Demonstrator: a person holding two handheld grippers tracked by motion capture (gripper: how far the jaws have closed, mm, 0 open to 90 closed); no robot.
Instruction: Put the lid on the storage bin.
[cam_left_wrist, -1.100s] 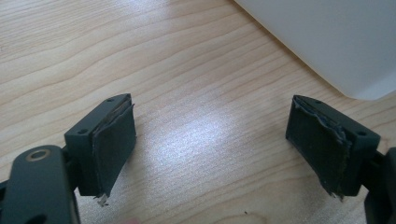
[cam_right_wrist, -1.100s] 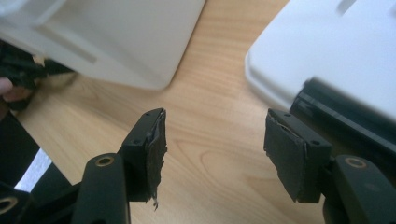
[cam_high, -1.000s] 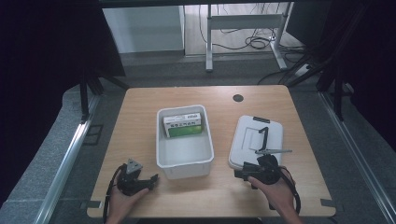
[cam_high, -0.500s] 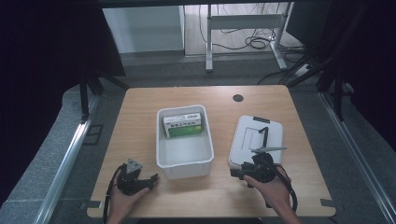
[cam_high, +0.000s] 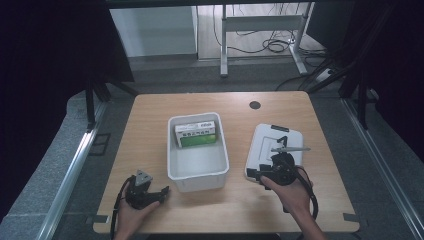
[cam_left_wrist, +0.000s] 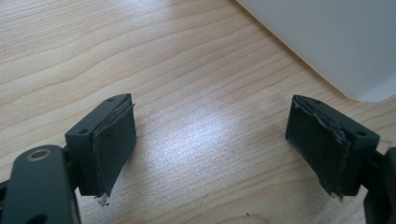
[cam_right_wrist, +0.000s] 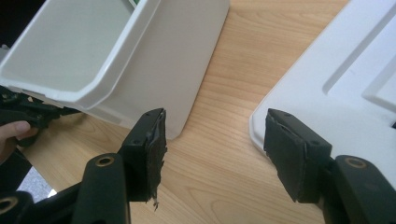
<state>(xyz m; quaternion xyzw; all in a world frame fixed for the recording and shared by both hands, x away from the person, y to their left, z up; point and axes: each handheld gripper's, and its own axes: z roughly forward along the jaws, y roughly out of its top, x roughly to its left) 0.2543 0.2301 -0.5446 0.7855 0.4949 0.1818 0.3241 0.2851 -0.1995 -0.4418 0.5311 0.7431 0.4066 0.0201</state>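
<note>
A white bin (cam_high: 198, 172) stands mid-table with a green-and-white box (cam_high: 196, 134) lying at its far end. A flat white lid (cam_high: 276, 142) lies to its right. My left gripper (cam_high: 163, 192) rests low on the wood at the bin's near left corner. In the left gripper view it (cam_left_wrist: 212, 144) is open over bare wood, with the bin wall (cam_left_wrist: 327, 42) at the upper right. My right gripper (cam_high: 253, 174) sits at the lid's near left corner, pointing left. It is open (cam_right_wrist: 215, 149), spanning the gap between the bin (cam_right_wrist: 140, 60) and the lid (cam_right_wrist: 336, 88).
The wooden table (cam_high: 150, 125) has a small dark round hole (cam_high: 255, 105) near its far edge. Metal rails run along both sides on the floor. A desk frame with cables (cam_high: 270, 45) stands beyond the table. The person's other hand (cam_right_wrist: 16, 130) shows left of the bin.
My right gripper has shifted slightly forward and left toward the lid's near corner. The left gripper has hardly moved.
</note>
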